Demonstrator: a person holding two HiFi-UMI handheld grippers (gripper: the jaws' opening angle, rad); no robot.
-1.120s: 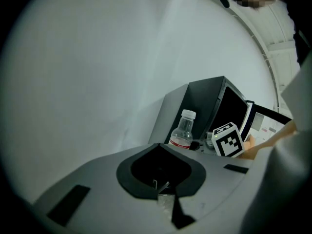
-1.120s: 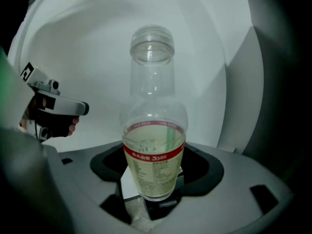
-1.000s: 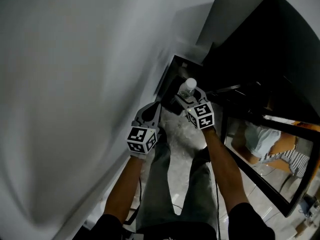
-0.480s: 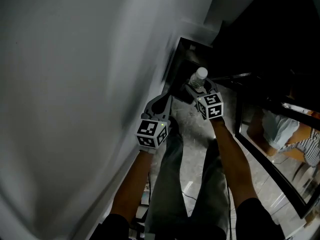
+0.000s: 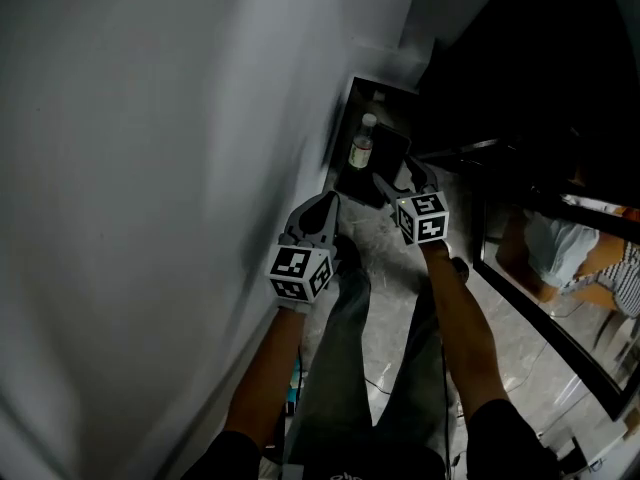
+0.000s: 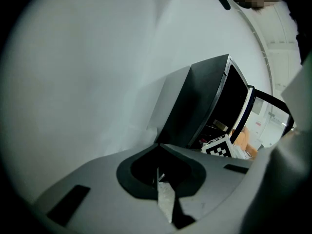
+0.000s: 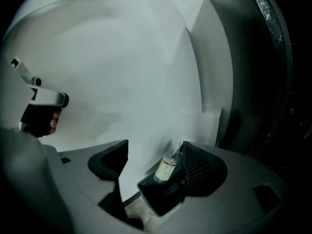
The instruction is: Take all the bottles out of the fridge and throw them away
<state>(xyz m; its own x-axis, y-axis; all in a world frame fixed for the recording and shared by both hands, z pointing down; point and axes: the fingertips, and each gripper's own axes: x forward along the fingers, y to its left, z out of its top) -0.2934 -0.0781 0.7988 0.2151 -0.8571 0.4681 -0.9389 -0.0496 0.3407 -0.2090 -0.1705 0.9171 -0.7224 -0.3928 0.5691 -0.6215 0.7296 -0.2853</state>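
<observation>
bottle (image 5: 363,149) in dark bin (image 5: 386,171), base hidden

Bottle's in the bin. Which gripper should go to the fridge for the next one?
Right. The right gripper has just been opening its jaws; they stand apart and empty, and the bottle sits in the bin. It is on the fridge side. The left gripper is shut, by the wall.

Plain white wall (image 5: 150,168), pale marbled stone floor (image 5: 390,263), dim light, deep shadow to the right
</observation>
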